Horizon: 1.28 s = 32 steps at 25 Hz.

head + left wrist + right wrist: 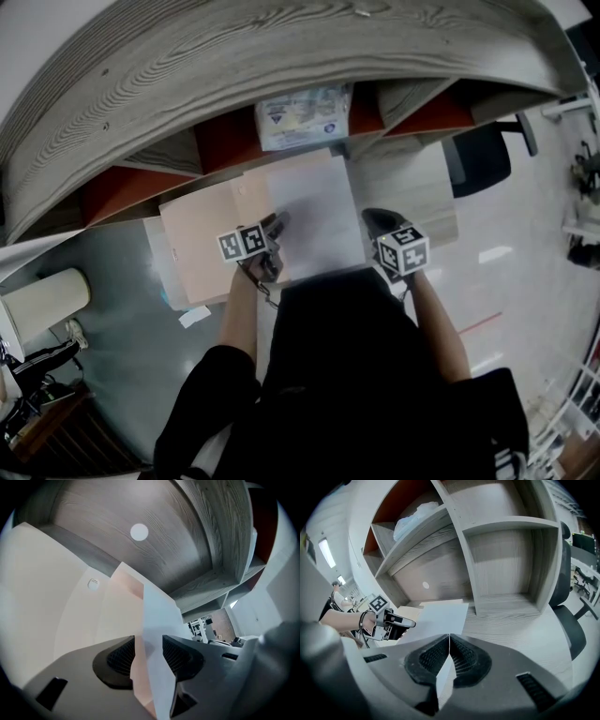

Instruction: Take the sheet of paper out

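So the sheet of paper (314, 220) was lying flat near the front edge of the grey wood desk (412, 187), half on top of a peach folder (202, 244) that stuck out past its left side. The right gripper (375, 223) had its jaws clamped tight on the sheet's near right edge. In the right gripper view you could see the white edge pinched right between the pads (461, 656).

The left gripper (277, 225) sat at the sheet's left edge, where it overlapped the folder. Its jaws were wide apart. In the left gripper view the sheet (157, 634) and the folder's edge (119, 602) both ran through the gap, but the pads weren't squeezing either one.

Up on the shelf behind, at the desk's back edge, there was a plastic bag (305, 117) with some printed stuff in it. An office chair (483, 155) stood off past the desk's right edge.
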Each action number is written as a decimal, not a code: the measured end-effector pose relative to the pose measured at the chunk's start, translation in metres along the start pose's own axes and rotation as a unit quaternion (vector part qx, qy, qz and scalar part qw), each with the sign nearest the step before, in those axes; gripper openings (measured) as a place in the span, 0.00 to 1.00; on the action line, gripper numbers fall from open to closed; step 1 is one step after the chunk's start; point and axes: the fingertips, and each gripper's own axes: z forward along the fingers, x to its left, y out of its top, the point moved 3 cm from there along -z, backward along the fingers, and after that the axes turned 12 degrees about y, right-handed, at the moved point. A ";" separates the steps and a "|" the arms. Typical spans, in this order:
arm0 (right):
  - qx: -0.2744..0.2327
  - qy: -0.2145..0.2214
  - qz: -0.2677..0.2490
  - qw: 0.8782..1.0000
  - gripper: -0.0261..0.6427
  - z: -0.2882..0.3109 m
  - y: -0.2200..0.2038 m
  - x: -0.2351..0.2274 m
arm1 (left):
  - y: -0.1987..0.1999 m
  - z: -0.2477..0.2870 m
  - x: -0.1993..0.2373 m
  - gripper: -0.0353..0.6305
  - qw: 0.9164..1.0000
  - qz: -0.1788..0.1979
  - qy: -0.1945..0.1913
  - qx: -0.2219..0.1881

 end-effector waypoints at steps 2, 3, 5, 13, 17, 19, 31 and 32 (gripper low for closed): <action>0.003 0.002 0.001 1.000 0.07 0.002 -0.001 -0.001 | -0.001 0.003 0.000 0.36 1.000 -0.005 -0.003 0.004; 0.003 0.002 0.002 1.000 0.07 0.002 -0.001 -0.001 | -0.001 0.004 -0.001 0.36 1.000 -0.007 -0.008 0.005; 0.004 0.003 0.002 1.000 0.06 0.004 0.001 -0.002 | 0.000 0.006 -0.006 0.36 1.000 -0.003 -0.020 0.009; 0.005 0.009 0.003 1.000 0.07 0.008 0.007 -0.006 | -0.001 0.012 -0.014 0.36 0.999 0.011 -0.028 0.020; 0.006 0.011 0.006 1.000 0.07 0.010 0.006 -0.008 | -0.005 0.013 -0.014 0.36 0.999 0.015 -0.025 0.027; 0.008 0.013 0.007 1.000 0.07 0.012 0.005 -0.010 | -0.006 0.013 -0.014 0.36 0.999 0.017 -0.021 0.028; 0.009 0.015 0.038 0.999 0.07 0.011 -0.006 -0.027 | -0.011 0.015 -0.019 0.18 0.998 0.056 0.001 0.028; 0.009 0.015 0.038 0.999 0.07 0.011 -0.007 -0.028 | -0.010 0.015 -0.019 0.17 0.998 0.059 0.003 0.027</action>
